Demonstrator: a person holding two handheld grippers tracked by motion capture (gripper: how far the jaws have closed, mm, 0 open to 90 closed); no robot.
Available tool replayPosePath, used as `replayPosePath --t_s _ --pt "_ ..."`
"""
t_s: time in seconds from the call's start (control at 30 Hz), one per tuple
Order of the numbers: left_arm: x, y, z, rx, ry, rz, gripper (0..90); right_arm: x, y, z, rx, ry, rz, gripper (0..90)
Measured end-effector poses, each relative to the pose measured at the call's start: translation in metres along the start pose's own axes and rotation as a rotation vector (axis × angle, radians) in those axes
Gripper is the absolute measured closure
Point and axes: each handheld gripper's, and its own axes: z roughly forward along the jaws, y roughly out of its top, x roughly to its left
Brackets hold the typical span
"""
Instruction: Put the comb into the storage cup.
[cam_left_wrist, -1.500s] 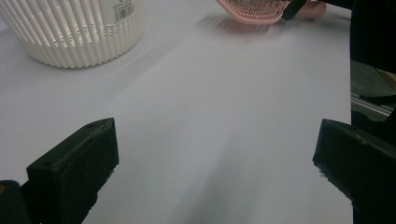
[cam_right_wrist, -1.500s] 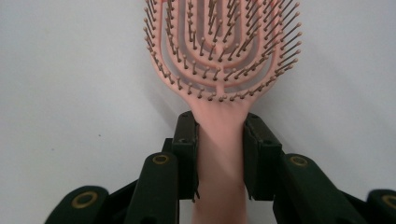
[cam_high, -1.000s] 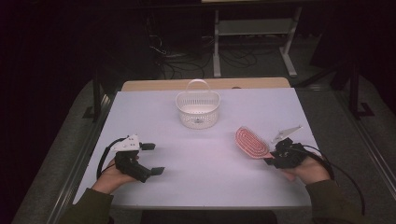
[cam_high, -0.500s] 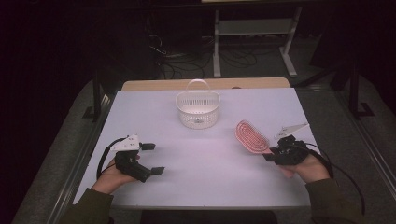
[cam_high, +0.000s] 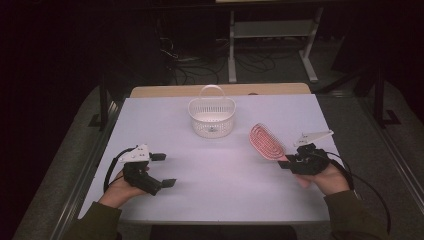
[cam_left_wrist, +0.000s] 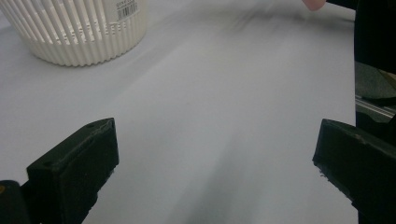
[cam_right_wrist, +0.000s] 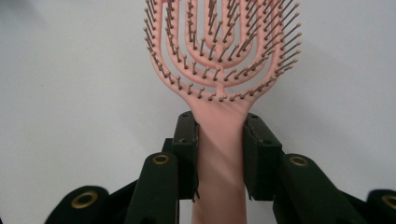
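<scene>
At left I hold the left gripper (cam_high: 161, 170) on the table (cam_high: 220, 170), jaws spread and empty; the basket (cam_high: 212, 117) sits centre with no obstruction, and at right the right gripper (cam_high: 289, 161) pinches the brush (cam_high: 266, 142), lifted slightly since a second ago.

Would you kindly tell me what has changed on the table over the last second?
Almost nothing: the right gripper stays shut on the pink hairbrush, at most nudged slightly. The left gripper remains open, and the white basket has not moved.
</scene>
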Motion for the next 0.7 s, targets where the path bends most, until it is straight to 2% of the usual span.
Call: replayPosePath --t_s 0.3,0.7 --pt "-0.001 0.000 0.001 0.000 -0.002 -0.001 0.0 0.001 0.005 0.001 -0.061 0.027 -0.002 68.3" --pt "0.001 0.000 -0.001 -0.012 0.006 -0.006 0.0 0.005 0.020 0.005 -0.113 0.060 -0.008 68.3"
